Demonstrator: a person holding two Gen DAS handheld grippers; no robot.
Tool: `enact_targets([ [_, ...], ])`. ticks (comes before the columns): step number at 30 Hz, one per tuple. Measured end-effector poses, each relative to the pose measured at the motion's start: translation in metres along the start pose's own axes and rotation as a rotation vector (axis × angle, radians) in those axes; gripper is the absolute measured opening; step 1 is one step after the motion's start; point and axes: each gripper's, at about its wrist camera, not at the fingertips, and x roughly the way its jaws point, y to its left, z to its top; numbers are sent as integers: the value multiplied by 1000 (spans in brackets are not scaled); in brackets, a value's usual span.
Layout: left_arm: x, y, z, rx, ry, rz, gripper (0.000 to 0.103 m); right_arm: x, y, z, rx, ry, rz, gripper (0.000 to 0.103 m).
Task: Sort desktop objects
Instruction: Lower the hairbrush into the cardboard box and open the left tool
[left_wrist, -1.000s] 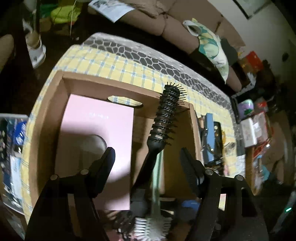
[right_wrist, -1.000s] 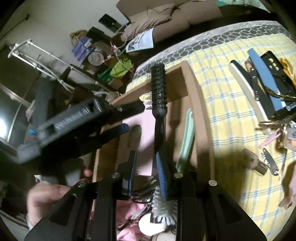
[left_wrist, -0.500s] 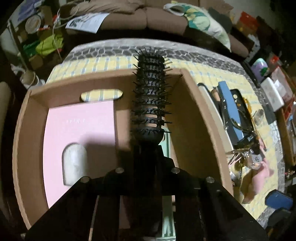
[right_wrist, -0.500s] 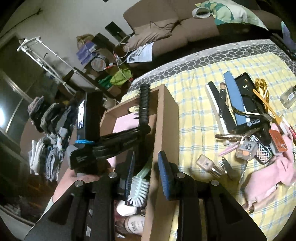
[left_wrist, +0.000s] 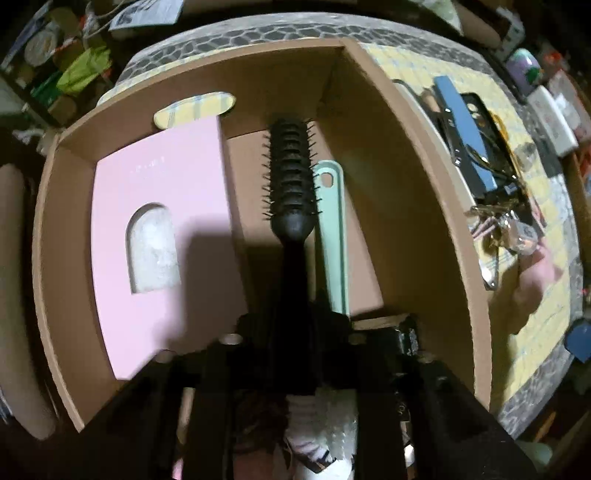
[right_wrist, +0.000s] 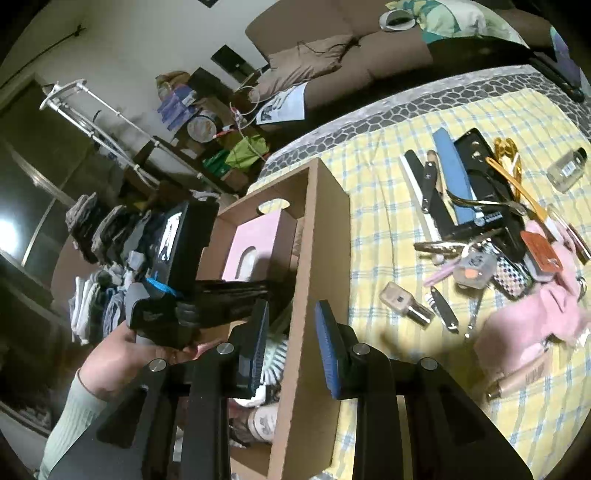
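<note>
From the left wrist view I look almost straight down into the cardboard box. My left hand-held gripper has the black round hairbrush between its fingers; the handle runs up from the dark jaws and the bristled head lies over the box floor. The jaws are opening, and the fingers are too dark for me to tell whether the pads press on the handle. Just beside the hairbrush, on its right, lies a mint-green handle, its end with the hanging hole pointing to the far wall. A pink card with an arched window lies flat in the left part of the box. White bristles show at the near end, under the gripper.

From the right wrist view, my right hand-held gripper hovers over the near wall of the box, its blue-padded fingers apart with nothing between them. The person's left hand grips the other tool at the box's left side. On the yellow checked desk, well apart from the box, lie the unsorted things: a blue nail file, a nail polish bottle, a pink cloth, keys and small tools in a cluster.
</note>
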Motion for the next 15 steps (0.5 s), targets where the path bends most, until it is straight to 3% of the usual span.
enact_targets([
  [2,-10,3,-2,-34,-30,-36,46,-8,-1,-1,1,-12,-1,30],
  [3,-22,4,-3,-50,-66,-23,59,-13,-2,-1,1,-20,-3,32],
  [5,-43,7,-9,-75,-131,-31,67,-20,-3,-1,-2,-30,-13,51],
  [6,-52,9,-13,-89,-153,-38,72,-24,-3,-1,-7,-37,-22,55],
  [10,-85,12,-36,-122,-257,-23,100,-41,-13,-3,-29,-64,-101,82],
  [15,-106,-7,-69,-110,-329,-49,103,-57,-31,-10,-38,-83,-221,103],
])
